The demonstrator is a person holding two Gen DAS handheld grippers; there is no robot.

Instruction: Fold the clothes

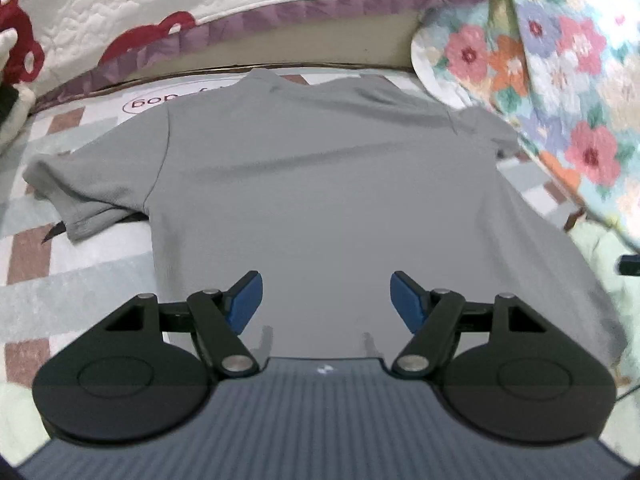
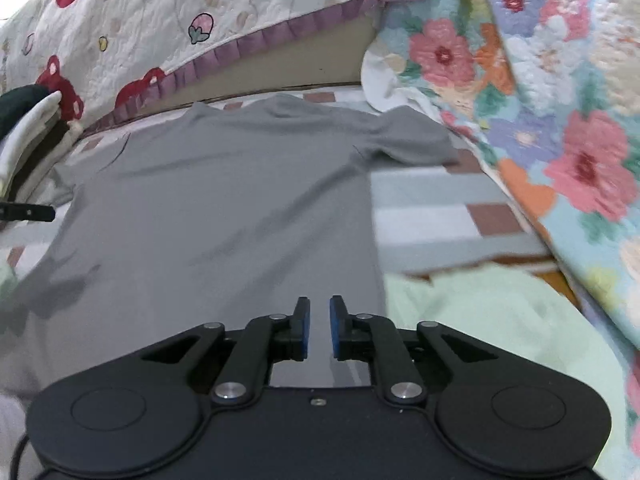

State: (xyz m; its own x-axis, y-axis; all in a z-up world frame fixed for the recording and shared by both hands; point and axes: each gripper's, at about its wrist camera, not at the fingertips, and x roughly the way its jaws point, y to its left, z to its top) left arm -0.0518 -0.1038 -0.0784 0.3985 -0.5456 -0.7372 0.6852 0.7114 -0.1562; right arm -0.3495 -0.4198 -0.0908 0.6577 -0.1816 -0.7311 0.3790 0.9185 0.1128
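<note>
While the grey T-shirt [image 1: 320, 184] lies spread flat on the checked bed sheet [image 1: 80, 280], filling the middle of both views, nothing in its shape shows a fold. Its collar points to the top of the frame and its hem runs toward the bottom, under the grippers. The sleeve at the left edge of the left wrist view sticks out sideways, with its cuff a little rumpled. The other sleeve, at upper right of the right wrist view, lies out near the flowered quilt [image 2: 560, 140].

So far as the pictures settle it, the shirt is laid out, and both sleeves and the body are unfolded. Whether other clothes are done I cannot tell, though a pale stack [image 2: 28, 140] sits at the left edge of the right wrist view.

At the bottom of its frame, the left gripper [image 1: 326, 300] stands with its jaws wide apart, above the hem and holding nothing. Over the lower right part of the shirt, the right gripper [image 2: 319, 328] has its jaws nearly closed, leaving a narrow gap with no cloth visible between them.
</note>
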